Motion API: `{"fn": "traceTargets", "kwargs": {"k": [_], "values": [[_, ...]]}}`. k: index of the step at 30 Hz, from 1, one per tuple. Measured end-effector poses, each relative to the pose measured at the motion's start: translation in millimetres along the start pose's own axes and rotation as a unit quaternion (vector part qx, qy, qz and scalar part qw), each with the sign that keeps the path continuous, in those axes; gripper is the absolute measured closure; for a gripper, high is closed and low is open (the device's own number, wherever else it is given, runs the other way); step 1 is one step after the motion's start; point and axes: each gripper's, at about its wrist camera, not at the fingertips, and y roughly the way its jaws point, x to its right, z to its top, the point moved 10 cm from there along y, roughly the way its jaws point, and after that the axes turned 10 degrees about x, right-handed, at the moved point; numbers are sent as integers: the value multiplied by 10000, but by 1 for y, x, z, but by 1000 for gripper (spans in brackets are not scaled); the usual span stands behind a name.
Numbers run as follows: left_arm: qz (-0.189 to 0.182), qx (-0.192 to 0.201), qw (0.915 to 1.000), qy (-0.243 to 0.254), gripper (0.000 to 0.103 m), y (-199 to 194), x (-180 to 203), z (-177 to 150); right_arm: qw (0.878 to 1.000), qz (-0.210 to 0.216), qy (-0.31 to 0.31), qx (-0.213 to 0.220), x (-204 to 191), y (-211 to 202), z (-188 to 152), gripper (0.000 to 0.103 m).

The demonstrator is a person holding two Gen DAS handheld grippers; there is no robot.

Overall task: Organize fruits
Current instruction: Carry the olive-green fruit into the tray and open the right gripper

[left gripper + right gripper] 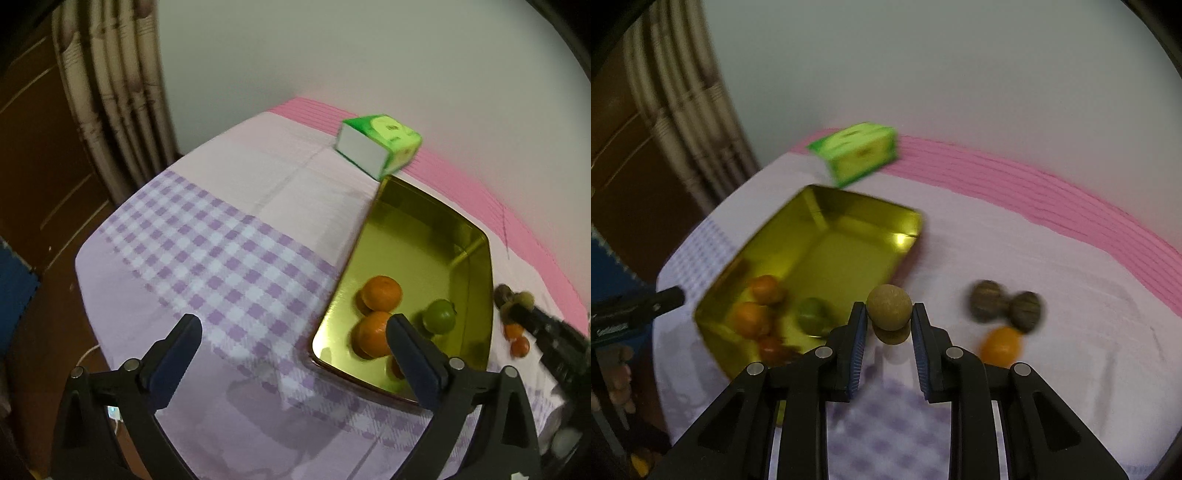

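Above the tablecloth [1015, 240], the right tool [889, 314] pinches a brown fruit [888, 307].

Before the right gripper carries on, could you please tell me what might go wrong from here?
1. The round brown fruit sits between the right gripper fingertips with small gaps showing, so it may roll or slip out.
2. The gold tray wall lies close on the left; a low carry could knock it.
3. Loose fruits on the cloth, two dark ones and an orange one, could be nudged.
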Motion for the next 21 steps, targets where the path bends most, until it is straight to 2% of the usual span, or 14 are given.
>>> {"fn": "traceTargets", "kwargs": {"k": [4, 8, 21], "values": [[39, -50, 9998, -205, 3, 2, -9, 0, 9992, 280, -237, -175, -37, 16, -8, 78], [115, -33, 9995, -291, 3, 2, -15, 1, 9979, 407, -406, -313, -54, 27, -17, 78], [126, -150, 9995, -264, 3, 7, -14, -3, 9955, 445, -560, -624, -65, 51, -37, 78]]}}
